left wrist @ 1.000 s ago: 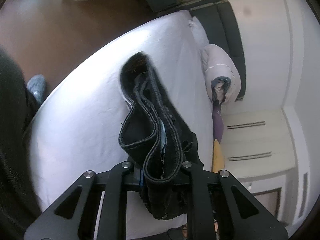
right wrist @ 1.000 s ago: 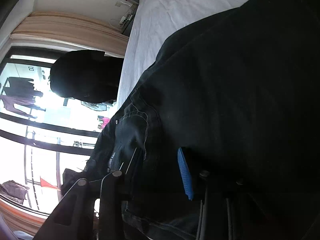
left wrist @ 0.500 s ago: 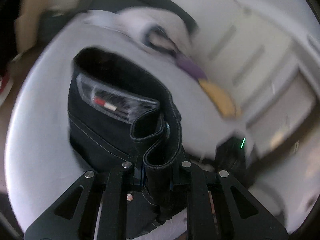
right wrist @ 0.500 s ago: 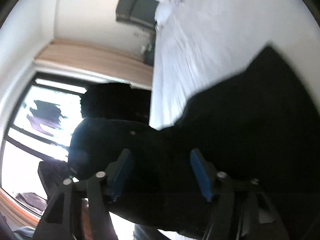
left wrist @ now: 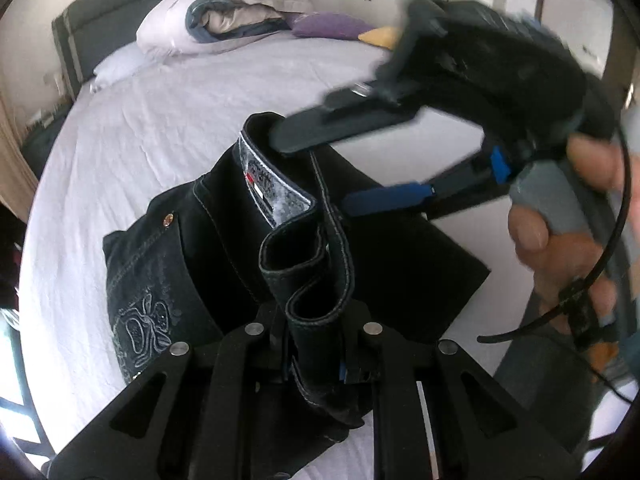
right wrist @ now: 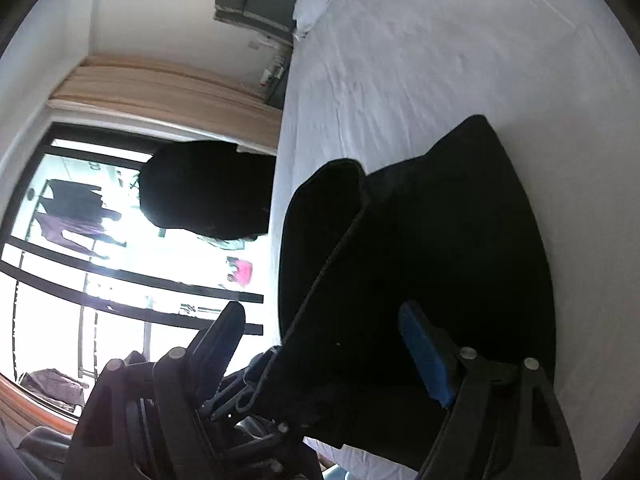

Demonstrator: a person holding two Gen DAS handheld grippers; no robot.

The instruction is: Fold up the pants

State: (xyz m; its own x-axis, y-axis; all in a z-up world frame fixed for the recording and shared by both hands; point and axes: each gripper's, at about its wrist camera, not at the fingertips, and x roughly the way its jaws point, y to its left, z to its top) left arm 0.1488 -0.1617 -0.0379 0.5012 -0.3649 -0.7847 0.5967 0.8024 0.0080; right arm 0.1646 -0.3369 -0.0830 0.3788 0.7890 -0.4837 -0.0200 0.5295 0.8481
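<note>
Here the pair of black denim pants (left wrist: pixel 280 248) lies bunched on the white bed sheet (left wrist: pixel 152 120), near the near edge of the bed, with its waistband lifted off the sheet. The left hand-held gripper (left wrist: pixel 316 344) has its jaws drawn narrow and clamped on a doubled loop of that stitched waistband. The right hand-held gripper (left wrist: pixel 352 172), carried in the person's hand (left wrist: pixel 568 216) at the right of the left wrist view, has its jaws opening; the upper finger lies across the far rim of the waistband and the blue pad hovers over the dark cloth, but neither presses on it, so nothing is gripped there.

The step in hand looks like a re-grip before the next fold. To do it well, the left grip should probably keep both waistband layers pinched together while the right one takes a fresh hold further along the rim, catching every layer rather than only the top one. Then the cloth can be pulled taut and laid flat, seams lined up, before anything is let go.

A pale woven label (left wrist: pixel 276 188) is sewn inside the waistband, bearing a small red and white mark; its lettering is too blurred to read. Light embroidered stitching (left wrist: pixel 140 316) decorates the near left of the denim.
</note>
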